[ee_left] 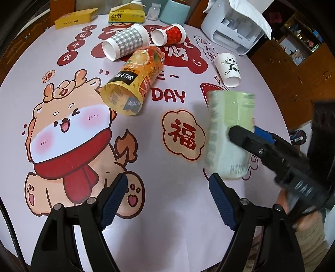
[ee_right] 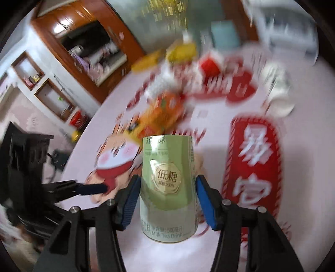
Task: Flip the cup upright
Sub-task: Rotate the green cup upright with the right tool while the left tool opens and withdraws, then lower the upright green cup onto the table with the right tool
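My right gripper (ee_right: pixel 167 200) is shut on a pale green milk tea cup (ee_right: pixel 168 188), holding it above the table; the view is motion blurred. In the left wrist view the same green cup (ee_left: pixel 228 134) stands roughly vertical at the right, with the right gripper (ee_left: pixel 240 134) clamped on its side. My left gripper (ee_left: pixel 168 196) is open and empty, low over the printed tablecloth. An orange juice cup (ee_left: pixel 134 81) lies on its side at the centre. A grey checked cup (ee_left: pixel 125 41), a red cup (ee_left: pixel 167 34) and a panda cup (ee_left: pixel 228 69) also lie on their sides.
The round table carries a printed cloth (ee_left: pixel 62 125). Yellow boxes (ee_left: pixel 125 15), a teal cup (ee_left: pixel 174 11) and a white appliance (ee_left: pixel 234 27) stand along the far edge. Wooden cabinets (ee_left: pixel 293 62) lie beyond the right edge.
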The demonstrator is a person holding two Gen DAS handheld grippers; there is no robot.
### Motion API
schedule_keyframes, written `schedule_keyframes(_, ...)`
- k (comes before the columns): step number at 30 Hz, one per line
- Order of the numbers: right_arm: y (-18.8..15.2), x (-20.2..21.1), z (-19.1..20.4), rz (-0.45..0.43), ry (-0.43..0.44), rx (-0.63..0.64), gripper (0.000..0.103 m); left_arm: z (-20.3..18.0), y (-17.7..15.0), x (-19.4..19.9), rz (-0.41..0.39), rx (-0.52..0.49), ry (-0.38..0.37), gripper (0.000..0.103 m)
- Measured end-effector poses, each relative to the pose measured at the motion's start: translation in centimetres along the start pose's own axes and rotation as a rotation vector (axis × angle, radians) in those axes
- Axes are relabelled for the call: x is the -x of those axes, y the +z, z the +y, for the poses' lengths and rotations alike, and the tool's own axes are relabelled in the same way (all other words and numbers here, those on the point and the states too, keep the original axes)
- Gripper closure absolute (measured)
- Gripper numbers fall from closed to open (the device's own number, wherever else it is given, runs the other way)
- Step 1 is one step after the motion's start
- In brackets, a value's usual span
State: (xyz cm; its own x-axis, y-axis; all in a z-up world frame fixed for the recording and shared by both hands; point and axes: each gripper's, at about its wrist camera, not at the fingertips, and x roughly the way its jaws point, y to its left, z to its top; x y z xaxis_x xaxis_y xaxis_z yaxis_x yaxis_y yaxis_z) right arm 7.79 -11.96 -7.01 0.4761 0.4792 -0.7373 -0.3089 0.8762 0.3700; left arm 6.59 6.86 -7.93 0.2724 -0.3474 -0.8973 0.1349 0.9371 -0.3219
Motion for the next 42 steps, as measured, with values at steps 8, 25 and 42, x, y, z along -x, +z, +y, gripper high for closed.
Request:
schedule_keyframes(8,-4.0,0.3,0.6,-0.283,-0.171,0.110,0.049,-0.3,-0.3,-0.2,-0.024,0.012,-0.017,0.025)
schedule_keyframes(25,-6.9,1.8,1.7,-0.264,-0.225,0.129,0.048,-1.4,-1.9,0.2,-0.055,-0.016,-0.016,0.025)
schedule_keyframes(42,-8.3,1.9,2.9,-0.245,-0.266,0.208,0.044,-2.5,-3.2,0.9,-0.083,-0.032,0.036,0.024)
